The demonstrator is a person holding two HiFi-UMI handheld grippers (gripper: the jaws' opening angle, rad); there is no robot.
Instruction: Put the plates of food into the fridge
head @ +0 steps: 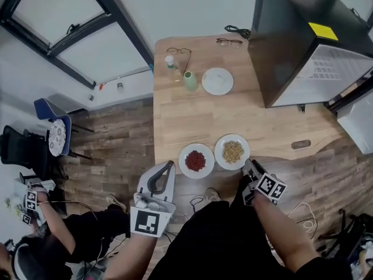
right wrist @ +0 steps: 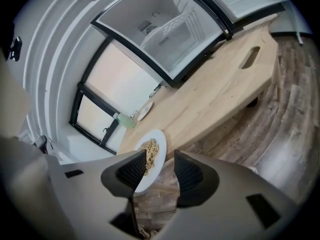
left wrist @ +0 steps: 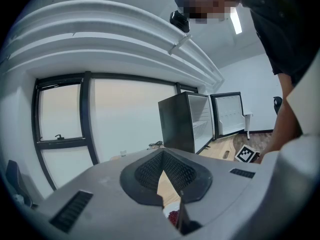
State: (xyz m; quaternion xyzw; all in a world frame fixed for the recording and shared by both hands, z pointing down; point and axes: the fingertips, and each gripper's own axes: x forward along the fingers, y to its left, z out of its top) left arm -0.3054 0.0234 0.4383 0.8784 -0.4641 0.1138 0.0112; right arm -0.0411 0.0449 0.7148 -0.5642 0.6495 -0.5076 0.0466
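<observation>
so both plates are sitting at the near 6 o'clock edge of the light wooden table [head: 192,115], side by side and just about touching: the white plate of red food [head: 196,160] on the left, the white plate of tan grains [head: 232,151] at its 3 o'clock. The left gripper [head: 169,165] hangs just off the table edge at about 7 o'clock from the red plate, fingertips pressed together with nothing between them; in its own view you only get a thin wedge of wood and a bit of the red food through the pads. The right gripper [head: 247,165] is at 5 o'clock of the grain plate, jaws spread apart, and in the right gripper view the plate's rim sits in the gap against the left pad, can't tell if it's actually touching. The black mini fridge [head: 297,34] stands on the table's far right, roughly 2 o'clock, door swung open, white shelves showing. Further back around 12 o'clock there's an empty white plate [head: 217,81], a pale green cup [head: 190,81] beside it and a small clear bottle [head: 171,65]
</observation>
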